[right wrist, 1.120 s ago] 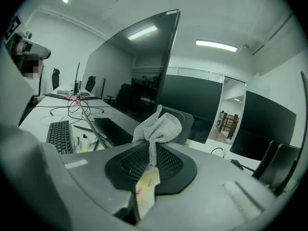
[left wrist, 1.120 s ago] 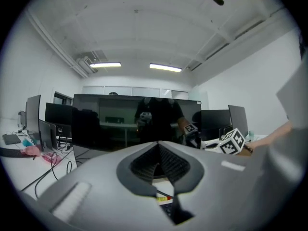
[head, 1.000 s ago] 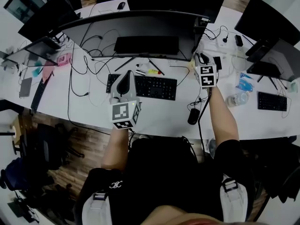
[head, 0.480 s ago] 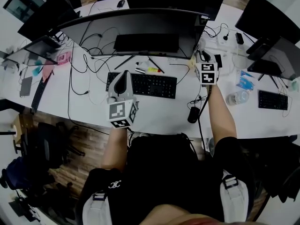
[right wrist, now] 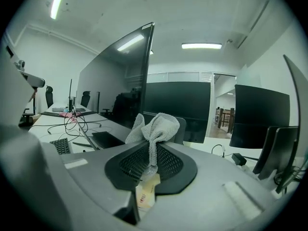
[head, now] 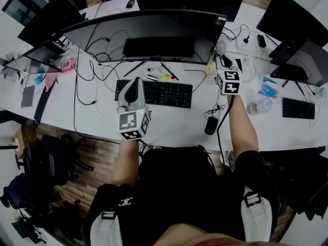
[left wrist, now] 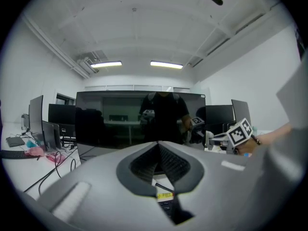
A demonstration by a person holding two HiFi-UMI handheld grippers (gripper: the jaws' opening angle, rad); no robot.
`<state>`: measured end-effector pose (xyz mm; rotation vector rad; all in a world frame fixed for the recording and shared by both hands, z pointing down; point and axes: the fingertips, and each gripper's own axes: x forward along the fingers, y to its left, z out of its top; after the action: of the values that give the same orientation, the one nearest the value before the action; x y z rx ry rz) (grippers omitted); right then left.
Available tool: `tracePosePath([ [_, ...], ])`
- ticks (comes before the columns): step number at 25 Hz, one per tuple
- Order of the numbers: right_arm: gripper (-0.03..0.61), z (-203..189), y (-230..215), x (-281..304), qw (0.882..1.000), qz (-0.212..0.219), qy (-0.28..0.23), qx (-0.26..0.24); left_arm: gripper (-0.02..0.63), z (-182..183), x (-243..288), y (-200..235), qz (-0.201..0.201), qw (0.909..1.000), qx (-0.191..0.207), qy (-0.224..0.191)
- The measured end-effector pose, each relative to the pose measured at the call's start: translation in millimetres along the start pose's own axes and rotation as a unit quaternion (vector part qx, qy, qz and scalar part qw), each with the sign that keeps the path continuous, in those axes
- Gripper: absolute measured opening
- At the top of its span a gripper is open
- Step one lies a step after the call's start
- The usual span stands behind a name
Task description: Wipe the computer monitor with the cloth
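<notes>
From the head camera, looking steeply down, a wide curved monitor [head: 154, 24] stands across the back of a white desk [head: 169, 124]. A black keyboard [head: 159, 94] lies in front of it. The left gripper [head: 136, 82] is held above the keyboard's left end and points at the screen. The right gripper [head: 222, 53] is raised at the monitor's right end. A pale grey cloth [head: 221, 46] bunches at its tip, just beside the screen's right edge. Whether the cloth touches the screen cannot be told from this view. A dark mouse [head: 210, 126] lies on the desk by the person's right forearm, and a water bottle [head: 256, 107] lies further right.

From the left gripper's camera, its two jaws are pressed together with nothing between them. Beyond them the dark screen [left wrist: 139, 117] fills the middle of the picture and reflects the person. The right gripper's marker cube [left wrist: 239, 133] shows at the right, beside the screen's edge.

From the right gripper's camera, the jaws [right wrist: 151, 150] pinch the cloth [right wrist: 155, 125]. A narrow strip of it runs down between them, and the rest puffs out above the tips. The monitor's edge [right wrist: 120, 81] rises at the left, near the cloth. Part of the keyboard [right wrist: 60, 146] shows low on the left.
</notes>
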<state>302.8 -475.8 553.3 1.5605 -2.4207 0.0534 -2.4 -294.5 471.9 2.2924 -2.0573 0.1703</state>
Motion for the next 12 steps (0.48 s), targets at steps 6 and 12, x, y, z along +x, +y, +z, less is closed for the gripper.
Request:
tracePosePath([
  [6, 0.029, 29, -10, -4, 0.999, -0.009, -0.042, 0.005, 0.049, 0, 6, -2, -0.004, 1.0000, 0.000, 0.002],
  [12, 0.029, 31, -42, -6, 0.998, -0.042, -0.041, 0.018, 0.049, -2, 10, -3, -0.007, 1.0000, -0.001, 0.004],
])
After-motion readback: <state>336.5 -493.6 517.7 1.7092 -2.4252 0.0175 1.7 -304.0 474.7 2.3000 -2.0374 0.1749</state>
